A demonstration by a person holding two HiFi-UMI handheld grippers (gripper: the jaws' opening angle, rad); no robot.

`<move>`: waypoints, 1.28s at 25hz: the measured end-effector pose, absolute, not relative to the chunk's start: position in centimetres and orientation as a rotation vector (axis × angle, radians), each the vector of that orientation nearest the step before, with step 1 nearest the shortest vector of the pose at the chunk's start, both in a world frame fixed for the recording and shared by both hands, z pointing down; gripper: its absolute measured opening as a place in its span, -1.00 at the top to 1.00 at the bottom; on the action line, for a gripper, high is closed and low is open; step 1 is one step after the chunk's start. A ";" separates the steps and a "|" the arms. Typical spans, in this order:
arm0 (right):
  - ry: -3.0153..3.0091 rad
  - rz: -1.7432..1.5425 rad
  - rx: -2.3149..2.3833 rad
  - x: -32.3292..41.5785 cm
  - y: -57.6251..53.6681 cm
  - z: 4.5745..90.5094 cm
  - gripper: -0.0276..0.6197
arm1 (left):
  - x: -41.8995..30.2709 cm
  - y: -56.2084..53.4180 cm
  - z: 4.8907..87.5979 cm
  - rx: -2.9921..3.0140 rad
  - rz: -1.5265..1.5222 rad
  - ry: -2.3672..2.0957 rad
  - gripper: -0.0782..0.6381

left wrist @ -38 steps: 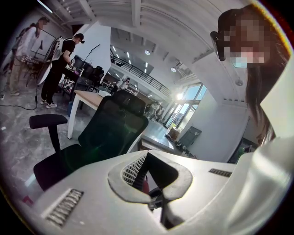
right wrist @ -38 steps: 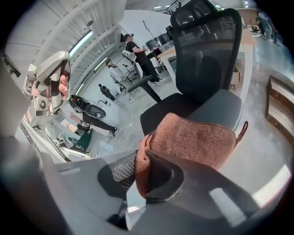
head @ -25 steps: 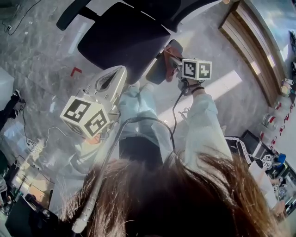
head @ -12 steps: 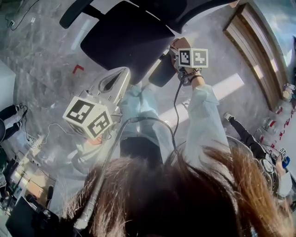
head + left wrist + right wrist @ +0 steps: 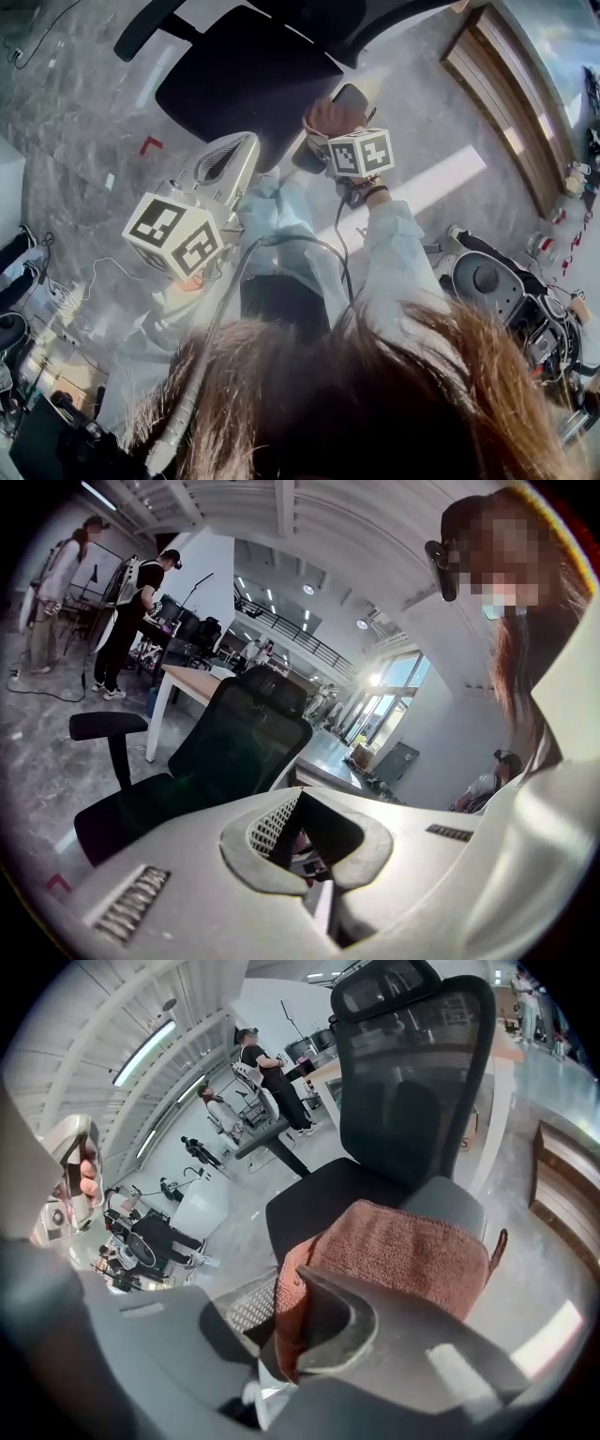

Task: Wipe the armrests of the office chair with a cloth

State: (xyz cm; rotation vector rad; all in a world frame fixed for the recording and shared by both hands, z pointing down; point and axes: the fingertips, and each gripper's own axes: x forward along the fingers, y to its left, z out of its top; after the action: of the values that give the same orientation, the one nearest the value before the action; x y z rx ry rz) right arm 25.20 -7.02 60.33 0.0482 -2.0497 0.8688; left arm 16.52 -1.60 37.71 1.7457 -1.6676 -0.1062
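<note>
1. The right gripper [image 5: 291, 1330] has its jaws clamped on a rust-red cloth [image 5: 394, 1251], which is spread over the grey armrest [image 5: 457, 1201] at frame centre.
2. The left gripper [image 5: 300, 803] has its jaws together and empty, at lower centre, apart from the office chair [image 5: 239, 747].

Office chair [image 5: 248, 80]: one. Armrests [image 5: 108, 726]: two. Cloth [image 5: 403, 1251]: one. Grippers: two, left gripper [image 5: 305, 841] and right gripper [image 5: 286, 1330]. Marker cubes [image 5: 173, 234]: two, one on each gripper.
</note>
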 end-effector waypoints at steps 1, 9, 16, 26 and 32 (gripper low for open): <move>-2.046 0.888 0.032 25.5 -5.8 60.2 0.84 | 16.6 -1.6 37.6 1.751 -0.109 -1.667 0.77; -2.036 0.995 -0.033 27.1 -0.2 59.3 0.84 | 16.9 -2.2 36.5 1.803 -0.120 -1.654 0.77; -2.345 0.996 0.024 26.9 -3.5 51.0 0.84 | 17.5 -3.4 34.5 1.876 -0.128 -1.643 0.77; -2.970 0.663 0.350 28.1 -9.5 27.5 0.84 | 20.4 -4.6 27.8 2.039 -0.168 -1.683 0.77; -3.078 0.465 0.486 29.4 -9.0 21.5 0.84 | 21.7 -5.1 25.3 2.108 -0.170 -1.685 0.77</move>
State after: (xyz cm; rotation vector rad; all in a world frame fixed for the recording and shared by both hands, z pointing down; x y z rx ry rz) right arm 29.41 -8.98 21.53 0.4863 -3.0779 0.4646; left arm 21.69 -5.10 25.28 2.1079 -1.6855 -0.1695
